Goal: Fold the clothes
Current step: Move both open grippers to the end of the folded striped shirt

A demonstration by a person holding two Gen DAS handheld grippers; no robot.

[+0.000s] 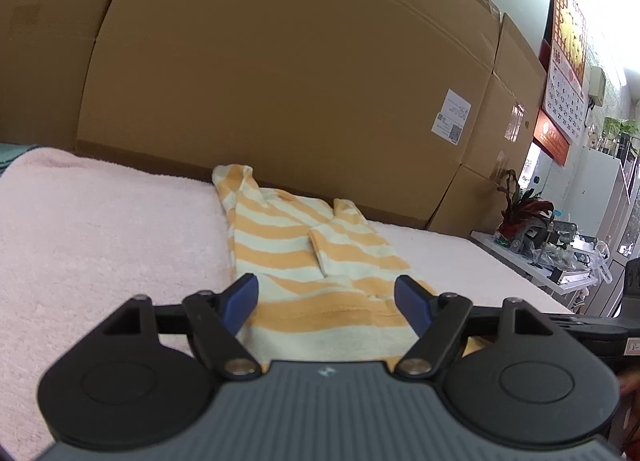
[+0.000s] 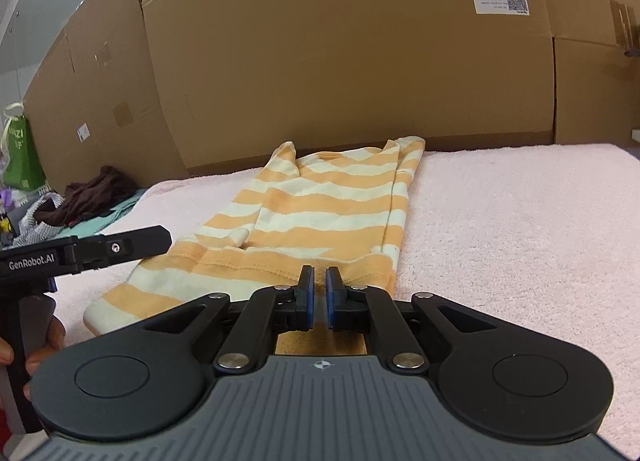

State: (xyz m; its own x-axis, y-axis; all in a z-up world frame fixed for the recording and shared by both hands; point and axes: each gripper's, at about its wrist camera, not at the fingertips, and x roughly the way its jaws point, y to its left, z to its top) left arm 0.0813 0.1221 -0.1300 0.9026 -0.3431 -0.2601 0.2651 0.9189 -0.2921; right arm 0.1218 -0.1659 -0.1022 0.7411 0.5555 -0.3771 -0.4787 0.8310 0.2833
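Observation:
An orange and cream striped shirt [image 1: 304,245] lies on the pink towel [image 1: 100,229], folded into a long narrow strip with both sleeves laid inward. It also shows in the right wrist view [image 2: 320,213]. My left gripper [image 1: 326,301] is open, its blue pads spread over the shirt's near hem. My right gripper [image 2: 319,297] has its jaws nearly closed, a thin gap between the pads, above the near hem at the shirt's right side. Nothing shows between the pads. The left gripper's body [image 2: 80,253] appears at the left of the right wrist view.
Large cardboard boxes [image 1: 280,81] stand right behind the towel. A pile of dark and teal clothes [image 2: 92,197] lies to the left. A white shelf with a plant [image 1: 524,213] and clutter stands to the right, under a wall calendar [image 1: 564,73].

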